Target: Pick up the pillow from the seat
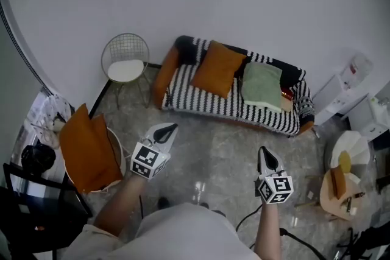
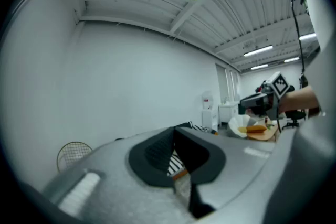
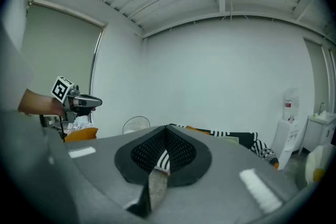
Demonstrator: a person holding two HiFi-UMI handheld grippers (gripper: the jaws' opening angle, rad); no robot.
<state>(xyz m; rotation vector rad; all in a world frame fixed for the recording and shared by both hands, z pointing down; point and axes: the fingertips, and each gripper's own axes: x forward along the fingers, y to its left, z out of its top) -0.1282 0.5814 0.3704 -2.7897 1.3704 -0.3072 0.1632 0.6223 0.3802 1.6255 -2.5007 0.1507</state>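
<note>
The left gripper (image 1: 169, 128), held out at 7 o'clock and tipped slightly downward, has its jaws clenched on nothing. The orange pillow (image 1: 217, 68) leans against the back of the striped sofa (image 1: 201, 100) at 12 o'clock. The right gripper (image 1: 264, 154), at 5 o'clock, is likewise clenched and empty.

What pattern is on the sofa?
The sofa has black-and-white stripes, clearest in the head view.

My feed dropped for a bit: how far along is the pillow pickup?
Done: nothing yet; the orange pillow and green pillow lie on the sofa, untouched. In hand: nothing; the left gripper and right gripper are shut, empty, held short of the sofa. Left: approach, open, grasp a pillow, lift.
</note>
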